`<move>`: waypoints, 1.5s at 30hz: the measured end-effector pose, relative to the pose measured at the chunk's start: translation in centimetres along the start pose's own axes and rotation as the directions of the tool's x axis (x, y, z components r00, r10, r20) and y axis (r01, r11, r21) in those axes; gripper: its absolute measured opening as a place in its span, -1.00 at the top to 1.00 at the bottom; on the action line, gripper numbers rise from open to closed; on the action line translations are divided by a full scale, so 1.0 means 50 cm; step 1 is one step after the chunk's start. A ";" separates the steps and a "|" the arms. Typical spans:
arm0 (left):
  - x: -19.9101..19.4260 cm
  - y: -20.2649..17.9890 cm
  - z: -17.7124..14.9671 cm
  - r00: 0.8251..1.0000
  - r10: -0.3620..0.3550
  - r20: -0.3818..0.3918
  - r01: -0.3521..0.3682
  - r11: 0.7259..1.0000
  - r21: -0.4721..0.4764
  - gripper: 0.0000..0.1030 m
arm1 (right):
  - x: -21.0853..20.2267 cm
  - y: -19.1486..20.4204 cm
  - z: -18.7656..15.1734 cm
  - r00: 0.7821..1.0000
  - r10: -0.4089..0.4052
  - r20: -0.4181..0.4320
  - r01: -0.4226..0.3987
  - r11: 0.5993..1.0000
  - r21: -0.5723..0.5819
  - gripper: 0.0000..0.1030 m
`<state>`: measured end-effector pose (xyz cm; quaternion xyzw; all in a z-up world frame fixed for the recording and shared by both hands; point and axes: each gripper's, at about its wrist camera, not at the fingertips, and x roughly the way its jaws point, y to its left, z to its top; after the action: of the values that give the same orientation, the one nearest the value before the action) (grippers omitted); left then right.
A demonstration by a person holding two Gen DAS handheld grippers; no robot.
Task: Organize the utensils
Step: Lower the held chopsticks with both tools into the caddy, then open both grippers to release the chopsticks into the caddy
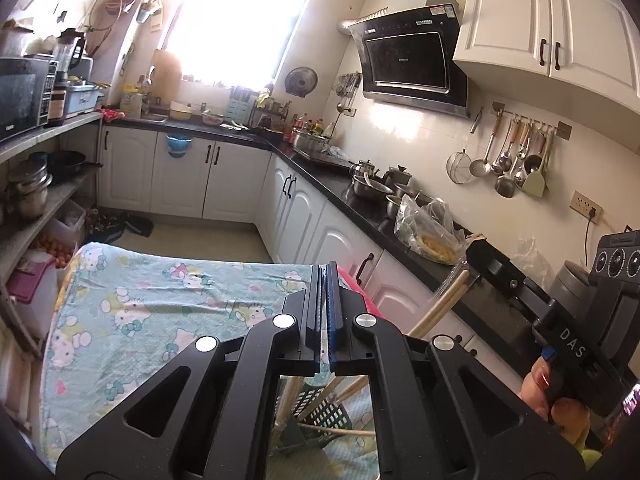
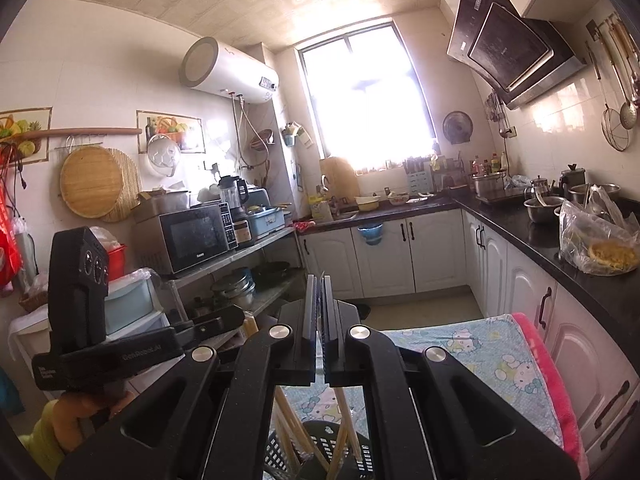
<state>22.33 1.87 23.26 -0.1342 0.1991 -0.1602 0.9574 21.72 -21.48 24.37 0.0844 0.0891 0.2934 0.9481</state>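
- Chopsticks (image 1: 442, 300): pinched in clenched right gripper (image 2: 320, 280), above black slotted basket (image 2: 320, 448) on cartoon-print cloth (image 1: 160, 300).
- Left gripper (image 1: 325, 270): clenched, seemingly empty.
- Risk: thin sticks could slip and miss the basket.

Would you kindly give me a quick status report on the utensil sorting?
Left gripper shut, grip unclear. Right gripper shut on wooden chopsticks, above black basket. Nothing seen in the way.
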 end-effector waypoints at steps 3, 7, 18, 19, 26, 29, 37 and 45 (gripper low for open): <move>0.021 0.004 -0.010 1.000 -0.009 -0.018 0.009 1.000 -0.016 0.99 | 0.010 -0.007 -0.006 1.000 -0.001 -0.009 0.001 1.000 0.009 0.95; 0.042 0.010 -0.026 1.000 0.007 -0.030 -0.008 1.000 -0.016 0.99 | 0.023 -0.017 -0.018 1.000 -0.001 -0.028 0.001 1.000 0.022 0.95; 0.071 0.022 -0.049 0.998 0.056 -0.025 -0.056 0.998 0.005 0.99 | 0.071 -0.042 -0.069 0.995 0.003 -0.105 0.003 0.998 0.061 0.95; 0.074 0.022 -0.052 0.998 0.059 -0.025 -0.059 0.998 0.009 0.99 | 0.076 -0.044 -0.076 0.994 0.003 -0.113 0.004 0.998 0.064 0.95; 0.097 0.031 -0.071 0.997 0.066 -0.041 -0.066 0.998 0.000 0.99 | 0.100 -0.055 -0.113 0.986 0.000 -0.165 0.014 0.997 0.081 0.95; 0.104 0.038 -0.077 0.997 0.067 -0.046 -0.067 0.998 -0.008 0.99 | 0.106 -0.060 -0.128 0.984 -0.002 -0.180 0.019 0.996 0.089 0.95; 0.118 0.047 -0.092 0.996 0.066 -0.063 -0.067 0.998 -0.017 0.99 | 0.120 -0.074 -0.164 0.976 -0.012 -0.217 0.037 0.993 0.114 0.95; 0.131 0.057 -0.116 0.993 0.064 -0.100 -0.067 0.997 -0.027 0.99 | 0.119 -0.084 -0.188 0.970 -0.024 -0.243 0.058 0.989 0.133 0.94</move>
<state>26.31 1.00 15.01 -0.1338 0.2529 -0.1324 0.9490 26.77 -20.48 13.67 0.1124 0.2255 0.2747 0.9279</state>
